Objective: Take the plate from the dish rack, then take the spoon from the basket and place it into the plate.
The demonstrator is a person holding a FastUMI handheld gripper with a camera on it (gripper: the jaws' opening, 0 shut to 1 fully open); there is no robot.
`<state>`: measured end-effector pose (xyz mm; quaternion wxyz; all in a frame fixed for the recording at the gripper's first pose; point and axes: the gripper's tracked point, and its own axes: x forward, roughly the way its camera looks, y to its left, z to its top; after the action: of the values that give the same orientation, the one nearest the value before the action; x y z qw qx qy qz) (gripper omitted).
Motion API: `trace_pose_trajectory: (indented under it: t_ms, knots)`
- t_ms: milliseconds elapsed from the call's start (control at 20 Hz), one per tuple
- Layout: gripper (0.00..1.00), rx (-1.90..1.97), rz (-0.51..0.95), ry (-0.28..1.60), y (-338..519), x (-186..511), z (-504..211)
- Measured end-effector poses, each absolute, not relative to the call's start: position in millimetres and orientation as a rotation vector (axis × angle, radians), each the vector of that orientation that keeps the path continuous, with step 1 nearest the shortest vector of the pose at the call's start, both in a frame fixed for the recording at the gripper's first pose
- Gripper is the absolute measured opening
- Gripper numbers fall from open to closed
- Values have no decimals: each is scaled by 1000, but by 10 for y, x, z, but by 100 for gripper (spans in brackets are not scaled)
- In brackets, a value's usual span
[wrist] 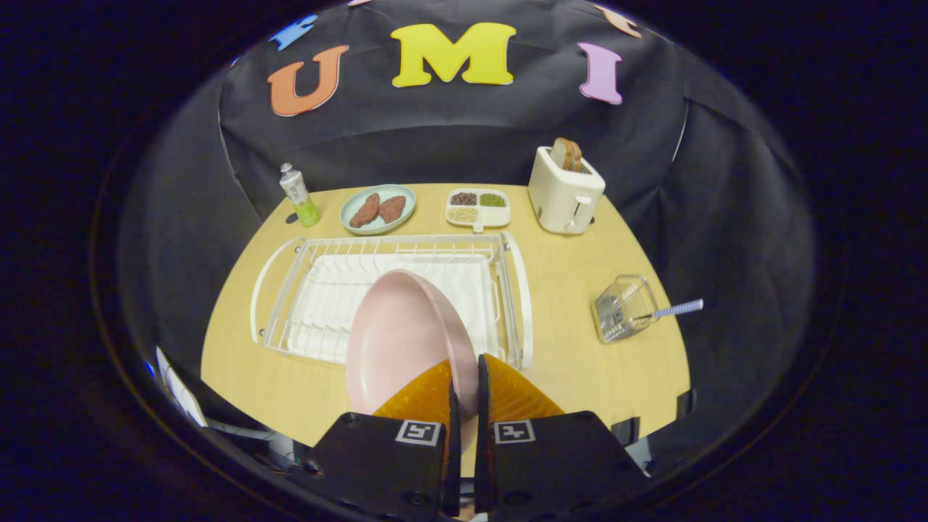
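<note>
While the hand-held gripper (464,377) at the bottom centre is clamping its orange fingers (424,397) on the rim of the pink plate (395,341), the plate is hanging tilted over the near edge of the white dish rack (507,290). Step one looks to be under way; next, I judge, the plate needs setting flat on the surface (573,348). Right of centre, the spoon (678,309) is poking from the wire basket (622,308).

no readable text, bottle (299,194) label too small, gripper (464,384) w/ square b/w markers only
</note>
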<state>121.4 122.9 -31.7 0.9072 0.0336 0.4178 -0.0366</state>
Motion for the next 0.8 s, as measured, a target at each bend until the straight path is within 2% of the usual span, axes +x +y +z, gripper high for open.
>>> trace_pose_trajectory:
  t_ms: [250,600,800]
  knots:
    - [13,208,60,879,1159,716,-836]
    - [13,284,0,918,893,750,-1552]
    - [14,349,42,922,875,857,-1786]
